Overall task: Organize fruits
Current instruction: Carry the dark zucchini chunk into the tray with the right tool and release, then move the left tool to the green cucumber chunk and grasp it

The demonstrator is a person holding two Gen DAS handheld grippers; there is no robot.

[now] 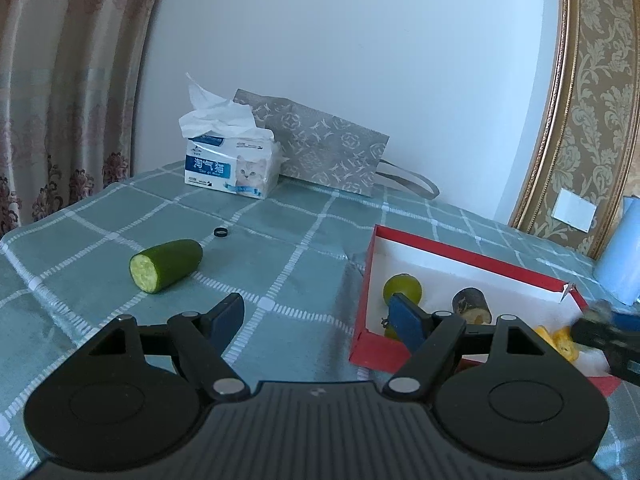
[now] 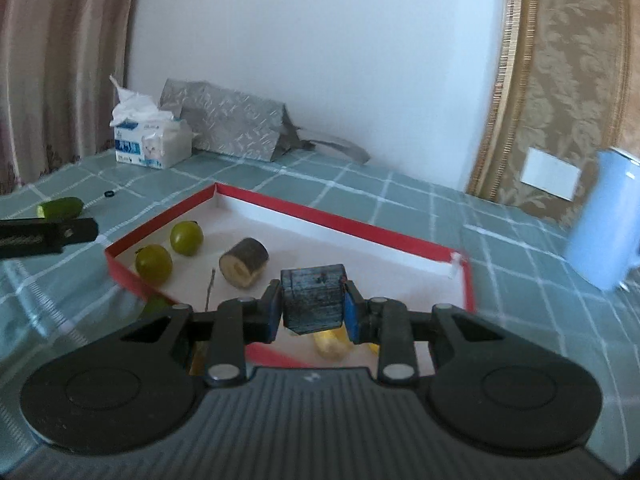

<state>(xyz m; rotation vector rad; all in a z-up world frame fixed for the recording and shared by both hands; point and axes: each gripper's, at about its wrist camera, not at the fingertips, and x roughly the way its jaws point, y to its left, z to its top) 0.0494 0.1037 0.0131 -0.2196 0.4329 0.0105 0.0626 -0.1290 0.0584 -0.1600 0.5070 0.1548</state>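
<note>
wall (image 1: 340, 40) plain white | curtain (image 1: 60, 80) left | tablecloth (image 1: 280, 240) green check

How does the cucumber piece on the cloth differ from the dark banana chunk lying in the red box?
The cucumber piece is green-skinned with a pale green cut face; the banana chunk has blackened skin and a cream cut face. The cucumber piece lies out on the checked tablecloth, outside the red box; the banana chunk lies inside it beside two green fruits. The cucumber piece looks longer, with one rounded end. Both lie on their sides, untouched by either tongs.

Blurred blue mug (image 2: 604, 216), edge-cropped
</note>
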